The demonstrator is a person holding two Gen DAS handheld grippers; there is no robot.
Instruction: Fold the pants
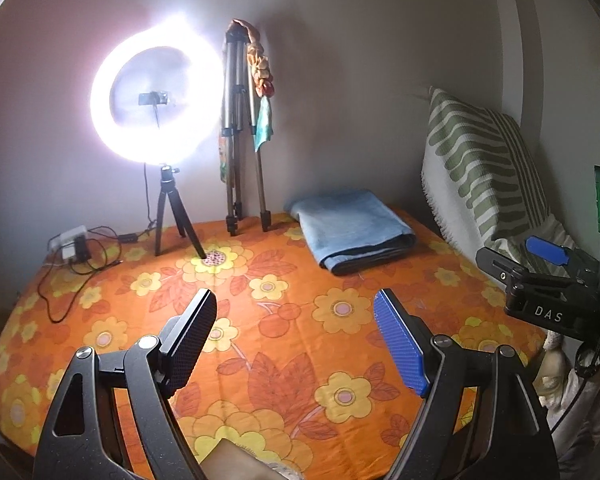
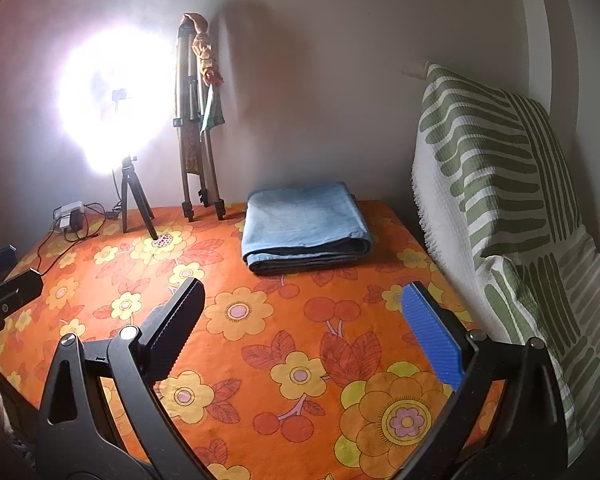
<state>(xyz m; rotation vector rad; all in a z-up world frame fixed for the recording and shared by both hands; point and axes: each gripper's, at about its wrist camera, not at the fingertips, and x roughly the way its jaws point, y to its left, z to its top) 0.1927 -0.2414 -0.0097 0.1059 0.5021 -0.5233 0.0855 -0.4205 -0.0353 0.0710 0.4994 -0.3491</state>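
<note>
The pants (image 2: 306, 228) lie folded into a light-blue denim stack at the far side of the orange flowered bedspread (image 2: 300, 340), close to the wall and just right of the tall folded tripod (image 2: 198, 136). Both tools hover over bare cloth, well apart from the stack — the left gripper (image 1: 296, 316) with its jaws spread wide and nothing between them, the right gripper (image 2: 302, 308) likewise gaping and empty. A lit ring light (image 1: 156, 96) glares at the far left; a green-striped pillow (image 2: 500, 168) leans at the right edge
</note>
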